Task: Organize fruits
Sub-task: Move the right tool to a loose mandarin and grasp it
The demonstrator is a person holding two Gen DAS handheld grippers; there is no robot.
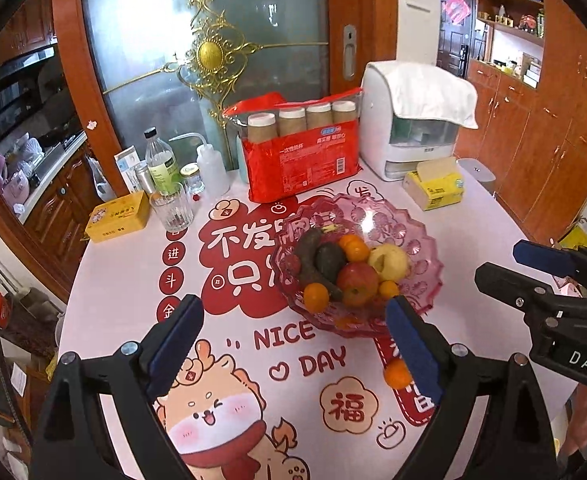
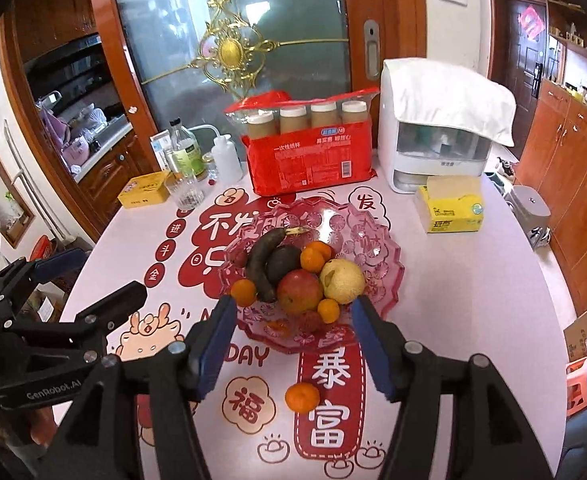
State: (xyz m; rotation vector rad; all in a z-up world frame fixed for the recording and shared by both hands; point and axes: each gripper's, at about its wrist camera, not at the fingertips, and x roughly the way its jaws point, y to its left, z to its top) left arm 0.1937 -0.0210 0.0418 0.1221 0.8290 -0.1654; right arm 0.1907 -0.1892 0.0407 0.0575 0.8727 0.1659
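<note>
A pink glass fruit bowl [image 2: 377,280] [image 1: 425,276] stands mid-table. It holds a dark banana [image 2: 263,258], an avocado [image 2: 283,262], a red apple [image 2: 299,290], a yellow pear [image 2: 343,280] and several mandarins. One loose mandarin [image 2: 302,397] [image 1: 398,374] lies on the tablecloth in front of the bowl. My right gripper [image 2: 293,346] is open and empty, above the table, with the loose mandarin just below and between its fingers. My left gripper [image 1: 293,344] is open and empty, to the left; the mandarin lies by its right finger [image 1: 413,352].
At the back stand a red pack of paper cups [image 2: 305,160], a white appliance under a cloth [image 2: 441,120], a yellow tissue pack [image 2: 451,208], a glass [image 2: 185,192], bottles [image 2: 187,152] and a yellow box [image 2: 145,190]. The table edge curves at the right.
</note>
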